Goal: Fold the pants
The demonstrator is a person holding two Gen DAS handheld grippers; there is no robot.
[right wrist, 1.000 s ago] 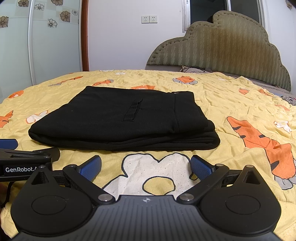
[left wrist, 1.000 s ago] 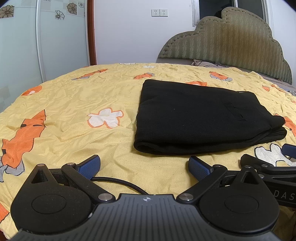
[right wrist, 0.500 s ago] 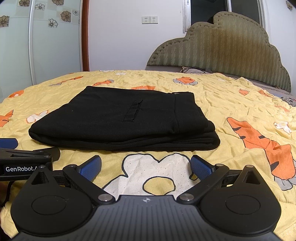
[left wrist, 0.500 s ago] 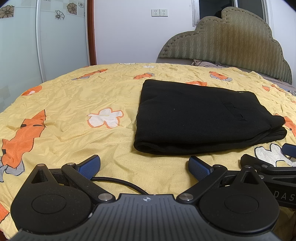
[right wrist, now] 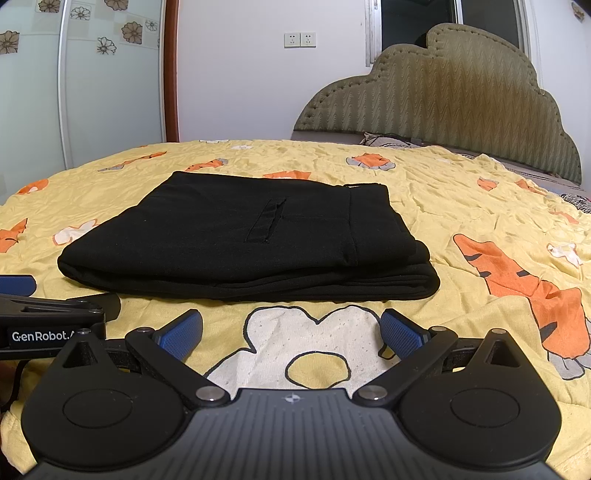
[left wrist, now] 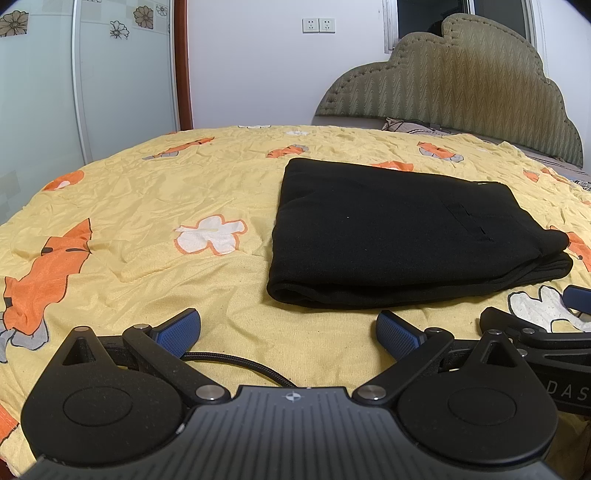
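One yellow bedspread (left wrist: pixel 229 192); padded headboard (right wrist: pixel 443 92)

pants (left wrist: pixel 399 236) underside and inner layers: hidden beneath the top fold, only stacked edges seen.
right gripper (left wrist: pixel 554 325) in left view: cut off by the right edge, lettering truncated to "DAS".
left gripper (right wrist: pixel 51 317) in right view: cut off by the left edge, label clipped after "GenRobot."
cable (left wrist: pixel 236 363): lost behind the gripper body.
headboard (right wrist: pixel 439 99): lower edge hidden behind the bedspread (right wrist: pixel 461 192).
window (left wrist: pixel 424 14): cropped by the top edge.
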